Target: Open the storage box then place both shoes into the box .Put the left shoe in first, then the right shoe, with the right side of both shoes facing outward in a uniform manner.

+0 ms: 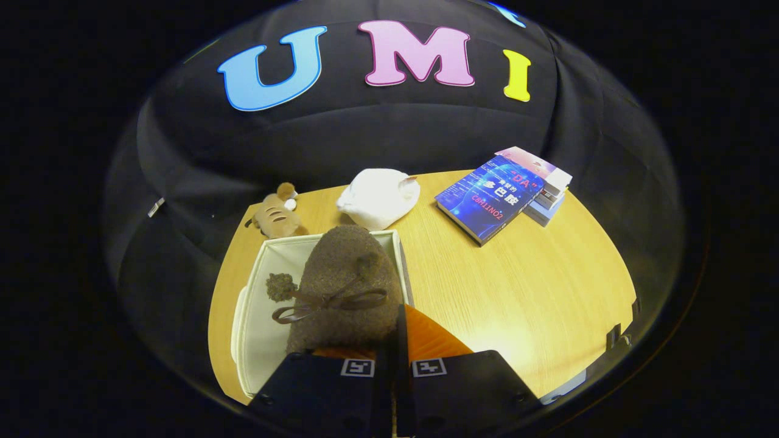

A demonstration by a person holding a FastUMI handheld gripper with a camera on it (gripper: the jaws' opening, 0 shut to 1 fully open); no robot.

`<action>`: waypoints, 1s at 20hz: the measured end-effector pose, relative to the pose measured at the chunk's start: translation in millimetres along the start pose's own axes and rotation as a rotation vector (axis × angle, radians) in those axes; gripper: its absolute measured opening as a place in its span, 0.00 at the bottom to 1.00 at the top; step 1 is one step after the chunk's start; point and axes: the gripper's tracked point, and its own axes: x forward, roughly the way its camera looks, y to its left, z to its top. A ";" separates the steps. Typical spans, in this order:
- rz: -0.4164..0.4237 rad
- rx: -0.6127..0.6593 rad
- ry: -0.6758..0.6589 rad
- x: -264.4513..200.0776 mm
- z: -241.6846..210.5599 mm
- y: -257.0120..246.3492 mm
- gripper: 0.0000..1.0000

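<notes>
The tongs [394,356] are standing nearly closed, gripping the heel edge of a brown fuzzy shoe [345,286] that is hanging over the open white storage box [258,316] on the bench [517,286]. Beyond the box are lying a plush toy [277,216], a white bag [378,196] and stacked books [496,198].

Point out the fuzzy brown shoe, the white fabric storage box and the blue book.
Fuzzy brown shoe [347,274], gripper view, on its toe upper.
White fabric storage box [258,286], gripper view, on its inner side wall.
Blue book [487,201], gripper view, on its cover.
</notes>
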 end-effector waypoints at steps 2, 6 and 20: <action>-0.001 -0.019 -0.002 2.8 0.2 -0.1 0.08; 0.052 -0.016 0.012 -0.2 -2.0 13.7 0.32; 0.091 -0.079 -0.085 -19.8 24.0 5.4 0.92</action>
